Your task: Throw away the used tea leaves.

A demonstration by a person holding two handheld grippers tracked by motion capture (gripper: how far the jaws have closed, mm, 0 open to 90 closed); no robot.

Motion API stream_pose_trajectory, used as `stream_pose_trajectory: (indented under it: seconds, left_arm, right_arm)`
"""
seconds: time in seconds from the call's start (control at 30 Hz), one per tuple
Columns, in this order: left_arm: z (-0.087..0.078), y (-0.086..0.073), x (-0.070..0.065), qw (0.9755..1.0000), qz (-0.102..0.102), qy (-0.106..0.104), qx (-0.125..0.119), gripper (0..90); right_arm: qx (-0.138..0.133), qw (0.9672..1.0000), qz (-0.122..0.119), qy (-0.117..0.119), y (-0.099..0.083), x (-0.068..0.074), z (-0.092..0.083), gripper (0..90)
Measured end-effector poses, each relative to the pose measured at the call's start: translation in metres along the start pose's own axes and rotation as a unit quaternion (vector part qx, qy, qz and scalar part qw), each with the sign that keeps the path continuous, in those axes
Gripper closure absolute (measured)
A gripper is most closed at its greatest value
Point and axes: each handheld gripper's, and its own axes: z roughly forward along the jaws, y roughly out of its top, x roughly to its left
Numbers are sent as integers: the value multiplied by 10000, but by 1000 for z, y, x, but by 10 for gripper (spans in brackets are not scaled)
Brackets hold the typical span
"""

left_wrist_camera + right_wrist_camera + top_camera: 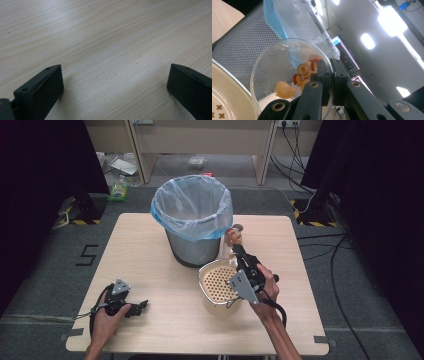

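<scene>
We found right gripper clamped on clear glass bowl's rim, fruit pieces inside, near desk centre; left gripper jaws apart, idle. We advised slow tilt over cream perforated strainer basket, grip firm.

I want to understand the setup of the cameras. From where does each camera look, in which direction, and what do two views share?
High view: above the table, looking forward and down; both forearms, left claw, right claw.
Left gripper view: on the left claw, facing bare tabletop between open jaws.
Right gripper view: on the right claw, tilted up, shut on a clear bowl of fruit pieces.
Shared: mesh bin, strainer.
</scene>
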Motion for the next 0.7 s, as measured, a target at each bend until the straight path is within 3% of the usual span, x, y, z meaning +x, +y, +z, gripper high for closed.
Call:
stream_pose_trajectory:
  seconds: [0.03, 0.1, 0.13, 0.17, 0.2, 0.27, 0.4, 0.67, 0.7]
  left_arm:
    - [0, 0, 0, 10000, 28, 19, -9, 0]
    - [0, 0, -1, 10000, 36, 34, -22, 0]
    - [0, 0, 0, 10000, 17, 14, -5, 0]
    - [0, 0, 0, 10000, 17, 14, -5, 0]
    - [0, 0, 0, 10000, 29, 17, -2, 0]
    - [0, 0, 0, 10000, 18, 10, 1, 0]
    - [0, 0, 0, 10000, 30, 20, -4, 0]
    - [0, 0, 0, 10000, -37, -9, -7, 0]
    - [1, 0, 0, 10000, -46, -25, -11, 0]
  right_arm:
    - [-193, 9998, -71, -48, 0, 3, -2, 875]
    - [-86, 9997, -210, 25, -1, 4, 0, 874]
    - [3, 10000, 68, 34, -6, 8, 2, 874]
    - [-20, 9999, -103, 62, -5, 9, 1, 874]
    - [-20, 9999, -103, 62, -5, 9, 1, 874]
    - [-116, 9999, -104, 16, -3, 12, 0, 874]
    - [-389, 9984, -328, -228, 0, 17, -3, 875]
    - [-371, 9990, -148, -204, -2, 18, -4, 876]
    - [-519, 9972, -448, -297, 0, 19, -6, 876]
